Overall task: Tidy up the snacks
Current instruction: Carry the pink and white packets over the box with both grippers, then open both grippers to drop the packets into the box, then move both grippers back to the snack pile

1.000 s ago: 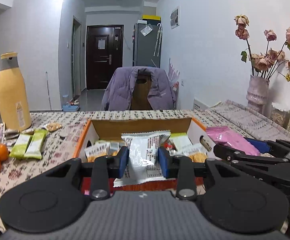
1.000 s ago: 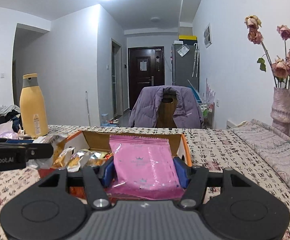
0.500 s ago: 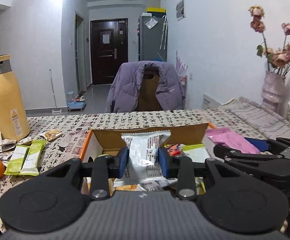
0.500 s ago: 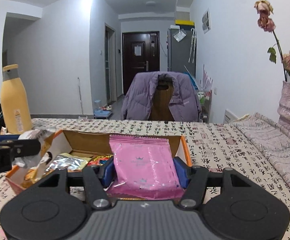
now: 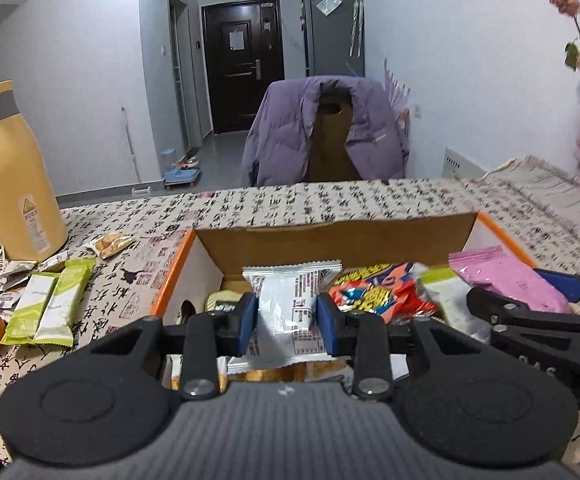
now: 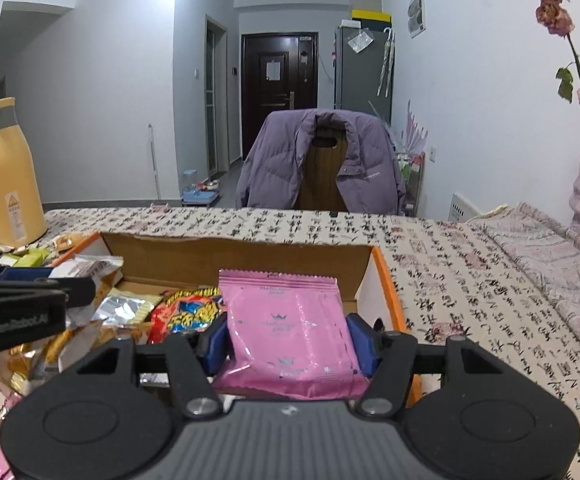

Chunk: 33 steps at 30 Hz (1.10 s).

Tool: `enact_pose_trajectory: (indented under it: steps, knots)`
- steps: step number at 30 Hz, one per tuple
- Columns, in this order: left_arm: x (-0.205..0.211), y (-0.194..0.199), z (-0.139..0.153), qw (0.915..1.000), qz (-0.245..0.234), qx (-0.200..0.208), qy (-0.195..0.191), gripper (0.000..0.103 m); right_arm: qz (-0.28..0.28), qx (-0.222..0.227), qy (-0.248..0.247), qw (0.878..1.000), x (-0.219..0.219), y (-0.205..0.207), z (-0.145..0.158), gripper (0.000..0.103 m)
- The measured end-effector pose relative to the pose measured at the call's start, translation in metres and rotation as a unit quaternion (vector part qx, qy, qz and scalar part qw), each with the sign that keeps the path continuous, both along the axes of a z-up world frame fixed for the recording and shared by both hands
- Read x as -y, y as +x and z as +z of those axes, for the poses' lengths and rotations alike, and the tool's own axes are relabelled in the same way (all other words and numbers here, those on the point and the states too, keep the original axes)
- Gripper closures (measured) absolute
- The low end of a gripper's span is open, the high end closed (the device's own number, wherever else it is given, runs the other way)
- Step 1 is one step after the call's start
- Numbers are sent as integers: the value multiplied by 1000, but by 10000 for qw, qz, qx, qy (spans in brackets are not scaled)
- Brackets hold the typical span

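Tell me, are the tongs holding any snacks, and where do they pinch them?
Left tongs pinch the silver packet by its two side edges. Right tongs pinch the pink packet likewise.

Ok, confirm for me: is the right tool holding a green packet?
No, the right tool is shut on a pink packet, held over the open box.
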<state>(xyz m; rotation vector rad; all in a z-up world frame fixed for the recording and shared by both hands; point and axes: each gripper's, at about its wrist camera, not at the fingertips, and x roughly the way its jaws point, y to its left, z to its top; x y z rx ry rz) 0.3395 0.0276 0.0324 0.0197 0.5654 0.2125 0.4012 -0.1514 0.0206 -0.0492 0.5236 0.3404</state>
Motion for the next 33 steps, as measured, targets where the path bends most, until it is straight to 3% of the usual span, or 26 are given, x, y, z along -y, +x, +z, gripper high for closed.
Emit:
enact_pose_trajectory:
  steps: [2,4,6,8,9,11,19,27,33]
  knots:
    - [-3,-2,-2,10000,20,8,-29,68,33,-43,12,10000,1,2,-2,43]
    - [-5,-4,0,9999,15,74,-89,53,20,-54,46,10000,4,1,-4,43]
    - [-9,-8,1,9997,31,200,-140,15,52,-50,128,9999,7,-1,-5,39]
    - [-12,-12,4,9992,80,371,-139,2,78,-22,176,9998,10,-4,-4,10]
    - [-13,-15,6,9988,54,461,-179,0,85,11,203,9998,12,-6,-3,6]
    - [-16,-18,8,9983,17,507,-293,0,89,90,258,9996,14,-12,-1,0]
    - [-22,-35,12,9975,118,625,-310,0,90,195,372,9991,25,-28,5,0]
    - [-32,-81,22,9934,85,915,-680,0,122,440,392,9982,37,-65,17,0]
    - [-31,-113,18,9927,-110,962,-720,0,271,551,334,9976,42,-101,19,0]
